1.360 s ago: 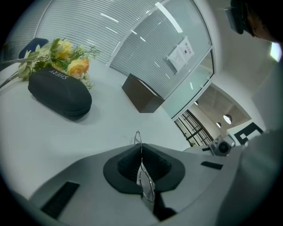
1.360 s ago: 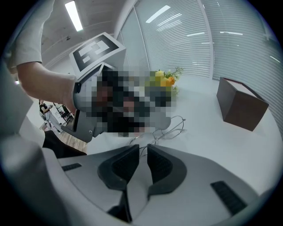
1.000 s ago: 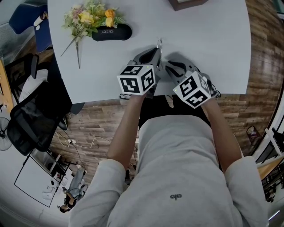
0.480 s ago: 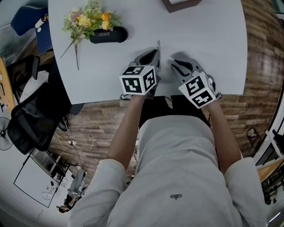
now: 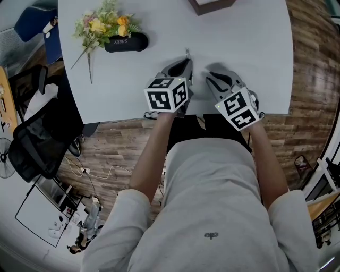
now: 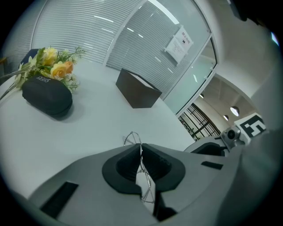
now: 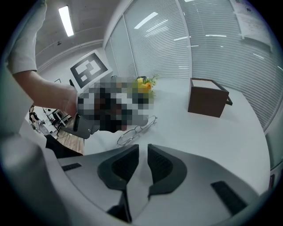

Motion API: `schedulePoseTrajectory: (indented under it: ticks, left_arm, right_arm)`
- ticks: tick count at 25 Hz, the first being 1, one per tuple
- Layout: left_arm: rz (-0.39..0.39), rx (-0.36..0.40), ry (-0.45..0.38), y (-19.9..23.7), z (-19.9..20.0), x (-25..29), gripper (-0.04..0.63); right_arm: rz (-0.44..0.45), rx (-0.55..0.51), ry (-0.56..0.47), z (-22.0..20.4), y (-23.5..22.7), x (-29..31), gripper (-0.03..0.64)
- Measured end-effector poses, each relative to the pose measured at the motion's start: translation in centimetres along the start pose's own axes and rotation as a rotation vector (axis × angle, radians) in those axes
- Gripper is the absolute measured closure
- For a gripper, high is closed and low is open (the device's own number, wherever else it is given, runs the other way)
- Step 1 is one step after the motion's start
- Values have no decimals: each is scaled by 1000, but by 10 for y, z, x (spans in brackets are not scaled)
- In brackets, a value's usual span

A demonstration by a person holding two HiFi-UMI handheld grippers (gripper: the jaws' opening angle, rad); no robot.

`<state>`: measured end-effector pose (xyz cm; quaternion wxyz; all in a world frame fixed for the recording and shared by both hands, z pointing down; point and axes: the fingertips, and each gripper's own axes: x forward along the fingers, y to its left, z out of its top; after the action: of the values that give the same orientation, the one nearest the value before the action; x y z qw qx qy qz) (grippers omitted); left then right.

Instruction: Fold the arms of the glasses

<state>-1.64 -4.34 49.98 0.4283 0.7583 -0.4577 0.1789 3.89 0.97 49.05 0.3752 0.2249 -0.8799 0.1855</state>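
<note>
Thin wire-framed glasses are clamped between the jaws of my left gripper, with a wire loop sticking out past the fingertips. In the head view the left gripper rests over the white table near its front edge, and the glasses' tip pokes out ahead of it. My right gripper stands a little to the right, apart from the glasses. Its jaws show a narrow gap with nothing in it. The right gripper view shows the glasses projecting from the left gripper over the tabletop.
A black glasses case lies at the back left beside a bunch of flowers. A brown box stands at the far edge. The table's front edge runs just under both grippers. A chair and bag stand left.
My right gripper has drawn away to the right, off the glasses, with its jaws unchanged. The left gripper has kept hold of the glasses and barely shifted.
</note>
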Motion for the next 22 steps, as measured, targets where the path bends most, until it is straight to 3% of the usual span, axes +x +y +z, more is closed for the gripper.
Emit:
schedulePoseTrajectory:
  ticks: [22]
  left_arm:
    - [-1, -16, 29, -7, -11, 22, 572]
  right_arm:
    - [8, 26, 5, -15, -13, -8, 549]
